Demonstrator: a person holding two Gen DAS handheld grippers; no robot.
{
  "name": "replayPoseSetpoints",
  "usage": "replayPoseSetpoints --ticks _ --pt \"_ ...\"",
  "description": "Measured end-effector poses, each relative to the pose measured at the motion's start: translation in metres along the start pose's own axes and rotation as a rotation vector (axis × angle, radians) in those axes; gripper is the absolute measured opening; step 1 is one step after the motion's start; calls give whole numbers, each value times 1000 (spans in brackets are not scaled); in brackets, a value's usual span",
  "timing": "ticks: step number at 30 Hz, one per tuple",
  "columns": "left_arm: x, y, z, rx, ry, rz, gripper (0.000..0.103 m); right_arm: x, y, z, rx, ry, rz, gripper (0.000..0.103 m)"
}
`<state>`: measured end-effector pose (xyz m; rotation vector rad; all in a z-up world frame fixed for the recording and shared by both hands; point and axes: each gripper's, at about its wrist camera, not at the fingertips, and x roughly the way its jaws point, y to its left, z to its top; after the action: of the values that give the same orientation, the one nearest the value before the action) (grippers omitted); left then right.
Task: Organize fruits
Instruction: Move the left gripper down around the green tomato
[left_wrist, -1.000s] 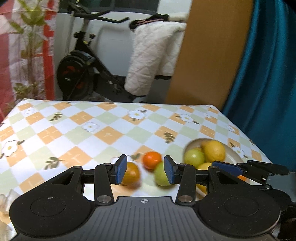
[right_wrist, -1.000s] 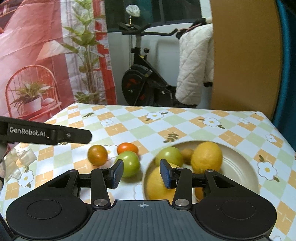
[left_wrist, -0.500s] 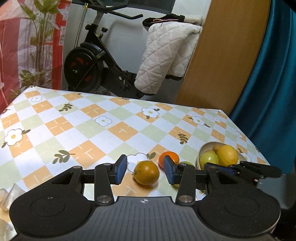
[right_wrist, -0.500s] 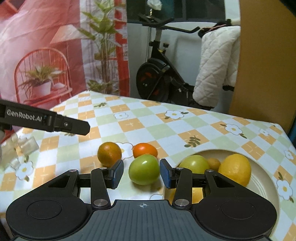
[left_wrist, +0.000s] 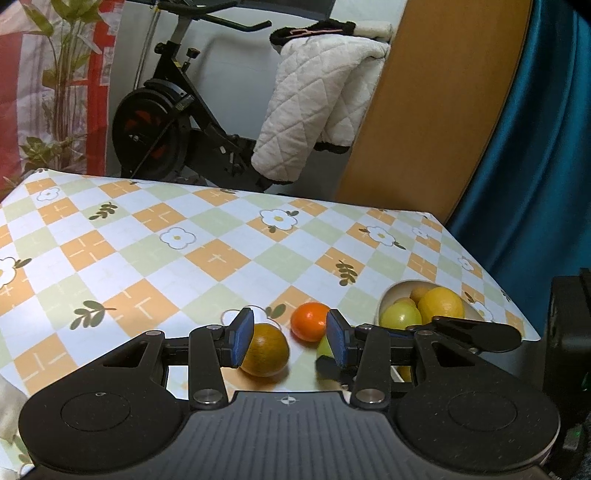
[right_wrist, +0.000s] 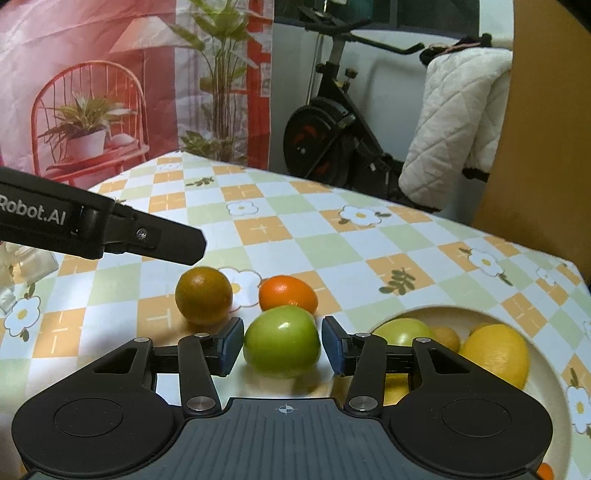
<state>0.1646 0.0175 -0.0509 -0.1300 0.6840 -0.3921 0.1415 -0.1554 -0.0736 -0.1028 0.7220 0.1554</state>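
Note:
On the checked tablecloth lie a green fruit (right_wrist: 281, 341), a dull orange fruit (right_wrist: 204, 295) and a bright orange fruit (right_wrist: 288, 293). My right gripper (right_wrist: 282, 345) straddles the green fruit, which rests on the cloth. Its jaws are opening, and narrow gaps show between the pads and the fruit. My left gripper (left_wrist: 289, 341) is open and low over the cloth. The dull orange fruit (left_wrist: 264, 349) sits just inside its left pad, and the bright orange fruit (left_wrist: 310, 320) lies beyond. A cream bowl (right_wrist: 546, 380) to the right holds a lemon (right_wrist: 496, 354), a green fruit (right_wrist: 404, 330) and other fruit.
One finger of the left gripper (right_wrist: 110, 232) reaches in above the dull orange fruit. Crumpled clear plastic (right_wrist: 26, 262) lies at the table's left edge. An exercise bike (right_wrist: 332, 140) and a white quilt (right_wrist: 454, 122) stand beyond the far edge. The table's right edge runs close to the bowl.
My right gripper has swung left from over the bowl to around the green fruit, and its jaws have widened. The left wrist view has shifted, so the dull orange fruit now sits by its left pad.

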Motion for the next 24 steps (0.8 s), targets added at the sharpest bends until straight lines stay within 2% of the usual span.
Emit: replayPoseSetpoints --ticks 9,24 --pt "11 -11 -9 49 64 -49 45 -8 8 -6 -19 -16 21 50" --pt "26 -11 -13 33 100 -80 45 3 13 -6 -81 -17 3 49"
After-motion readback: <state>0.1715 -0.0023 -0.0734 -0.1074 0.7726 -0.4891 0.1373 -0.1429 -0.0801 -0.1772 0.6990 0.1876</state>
